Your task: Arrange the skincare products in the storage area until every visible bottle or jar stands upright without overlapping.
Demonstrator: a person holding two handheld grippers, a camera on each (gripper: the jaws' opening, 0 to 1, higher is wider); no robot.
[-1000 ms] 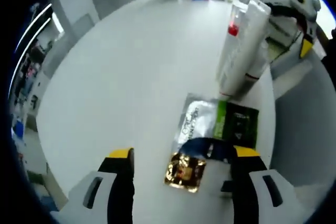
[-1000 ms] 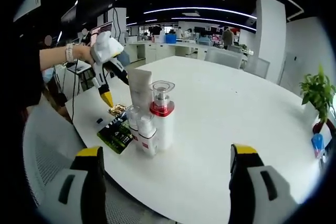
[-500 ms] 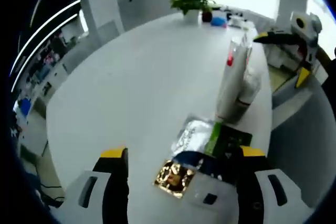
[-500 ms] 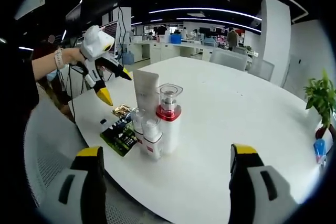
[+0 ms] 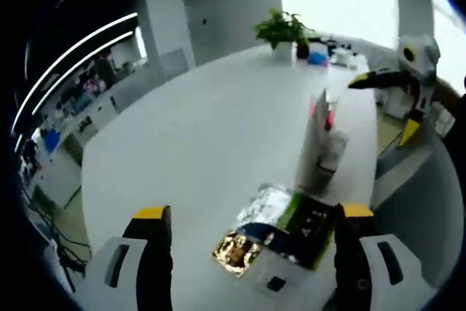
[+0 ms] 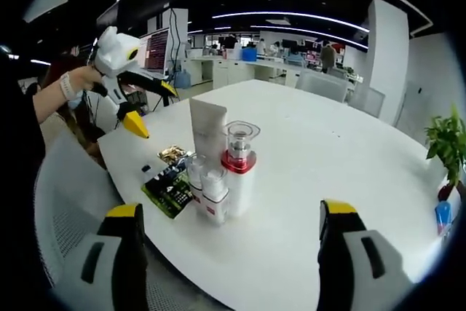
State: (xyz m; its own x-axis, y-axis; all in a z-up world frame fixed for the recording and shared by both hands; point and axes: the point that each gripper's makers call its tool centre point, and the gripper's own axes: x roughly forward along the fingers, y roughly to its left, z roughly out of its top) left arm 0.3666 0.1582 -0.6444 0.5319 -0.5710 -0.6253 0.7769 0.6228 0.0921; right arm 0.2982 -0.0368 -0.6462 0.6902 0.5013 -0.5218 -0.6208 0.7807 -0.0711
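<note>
A group of skincare products stands upright near the edge of the white round table [image 6: 306, 151]: a flat white tube [image 6: 208, 130], a clear-capped pump bottle with a red collar [image 6: 239, 169] and two small red-banded bottles [image 6: 207, 193]. Beside them lie flat sachets: a green-black one [image 6: 169, 189] and a gold one [image 6: 172, 154]. In the left gripper view the gold sachet [image 5: 237, 253], a silver sachet [image 5: 266, 205] and the green-black sachet [image 5: 313, 227] lie below my open left gripper [image 5: 253, 213], with the tube [image 5: 313, 140] beyond. My right gripper [image 6: 229, 210] is open and holds nothing.
A person's hand holds the left gripper [image 6: 151, 107] above the table's edge, left of the products. The right gripper [image 5: 386, 105] hangs off the table past the bottles. A potted plant [image 5: 284, 28] and small items stand at the far rim. Chairs and desks surround the table.
The left gripper has lifted up and away from the sachets, so its view now takes in more of the table. The products have not moved. The right gripper stays almost still.
</note>
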